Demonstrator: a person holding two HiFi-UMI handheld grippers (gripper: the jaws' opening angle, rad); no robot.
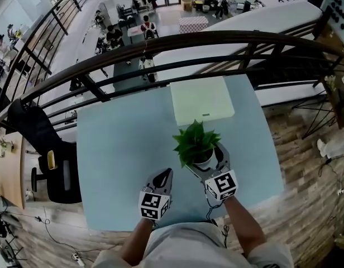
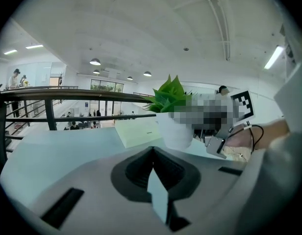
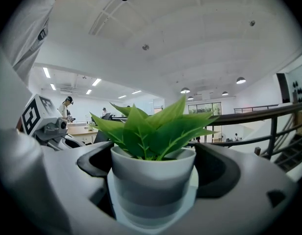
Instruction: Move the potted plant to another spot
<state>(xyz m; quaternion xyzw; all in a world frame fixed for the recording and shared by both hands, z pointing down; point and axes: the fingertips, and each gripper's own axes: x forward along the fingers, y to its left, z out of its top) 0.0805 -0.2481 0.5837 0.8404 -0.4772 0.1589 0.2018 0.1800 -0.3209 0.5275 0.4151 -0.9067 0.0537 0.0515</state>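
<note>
A small potted plant (image 1: 195,142) with green leaves in a white pot stands near the front right of the light blue table (image 1: 116,149). My right gripper (image 1: 206,162) has one jaw on each side of the pot and is shut on it. In the right gripper view the potted plant (image 3: 153,173) fills the space between the jaws, and I cannot tell whether its base rests on the table. My left gripper (image 1: 165,176) hovers to the left of the pot, shut and holding nothing. The left gripper view shows the potted plant (image 2: 173,126) ahead and to the right of the left gripper (image 2: 152,166).
A flat pale square box (image 1: 201,99) lies at the table's far edge, just behind the plant. A dark curved railing (image 1: 161,46) runs beyond the table. A black office chair (image 1: 49,149) stands at the left. Wooden flooring (image 1: 306,166) lies to the right.
</note>
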